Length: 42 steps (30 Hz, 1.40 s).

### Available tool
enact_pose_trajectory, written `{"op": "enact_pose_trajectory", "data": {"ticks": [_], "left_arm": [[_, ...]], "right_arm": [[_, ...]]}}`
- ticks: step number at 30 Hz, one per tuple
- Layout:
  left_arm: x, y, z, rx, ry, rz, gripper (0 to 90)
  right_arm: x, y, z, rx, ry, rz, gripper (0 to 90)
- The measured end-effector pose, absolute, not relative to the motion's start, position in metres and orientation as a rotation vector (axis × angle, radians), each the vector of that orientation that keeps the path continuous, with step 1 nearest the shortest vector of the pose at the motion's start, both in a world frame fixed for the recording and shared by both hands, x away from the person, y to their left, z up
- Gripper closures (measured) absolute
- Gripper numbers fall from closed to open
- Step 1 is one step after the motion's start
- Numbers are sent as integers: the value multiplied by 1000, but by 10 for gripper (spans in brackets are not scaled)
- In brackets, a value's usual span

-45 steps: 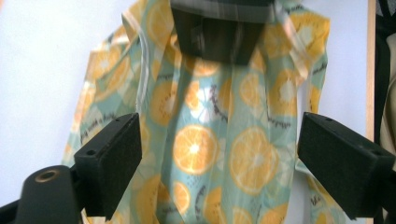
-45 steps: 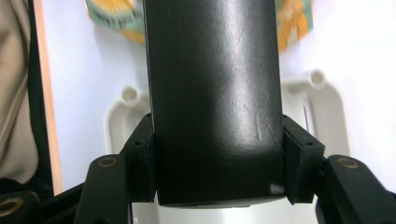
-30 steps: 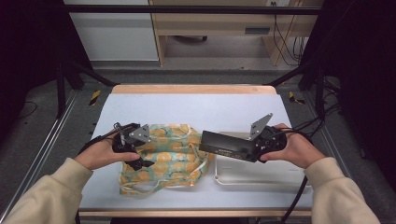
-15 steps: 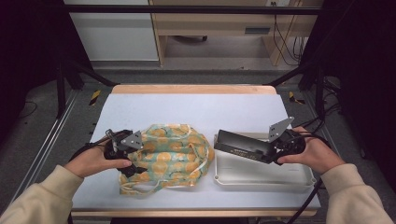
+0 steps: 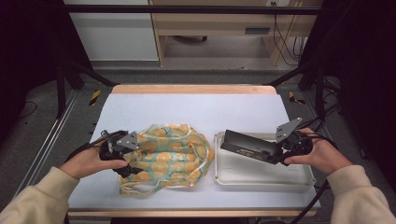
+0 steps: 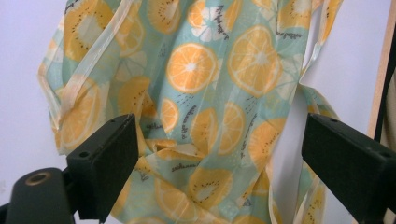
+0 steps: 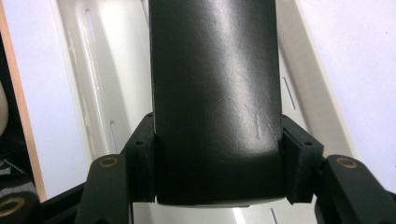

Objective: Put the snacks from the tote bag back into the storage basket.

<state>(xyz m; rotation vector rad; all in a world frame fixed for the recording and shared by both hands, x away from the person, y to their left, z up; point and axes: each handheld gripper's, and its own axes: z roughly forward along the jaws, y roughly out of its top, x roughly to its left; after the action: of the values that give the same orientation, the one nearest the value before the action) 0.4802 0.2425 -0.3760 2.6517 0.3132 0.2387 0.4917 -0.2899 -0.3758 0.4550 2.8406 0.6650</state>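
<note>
Over the white tray [image 5: 299,179], right gripper [image 7: 217,154] jaws clamp a black case [image 5: 250,146] for placing; left gripper [image 6: 224,154] jaws gape above the fruit-print bag [image 5: 170,156].

Bag [image 5: 166,156] flat on tabletop [image 5: 196,109], left of centre. Tray [image 5: 261,179] just beside, to right. Case [image 5: 250,147] above tray, clamped in right tool [image 5: 275,154]. Left tool [image 5: 133,161] at bag's left edge.

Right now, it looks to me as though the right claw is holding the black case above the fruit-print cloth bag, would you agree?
Not quite. The right claw does hold the black case, its jaws clamped on the sides, but above the white tray, not the fruit-print cloth bag, which lies to the tray's left by the left claw. The high view shows this, and the right gripper view shows the tray beneath the case.
</note>
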Motion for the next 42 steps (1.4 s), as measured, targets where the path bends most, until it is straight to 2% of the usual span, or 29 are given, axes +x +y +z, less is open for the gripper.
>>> {"op": "enact_pose_trajectory", "data": {"ticks": [42], "left_arm": [[476, 257, -378, 2651, 344, 249, 109]], "right_arm": [[486, -288, -391, 333, 2924, 577, 429]]}}
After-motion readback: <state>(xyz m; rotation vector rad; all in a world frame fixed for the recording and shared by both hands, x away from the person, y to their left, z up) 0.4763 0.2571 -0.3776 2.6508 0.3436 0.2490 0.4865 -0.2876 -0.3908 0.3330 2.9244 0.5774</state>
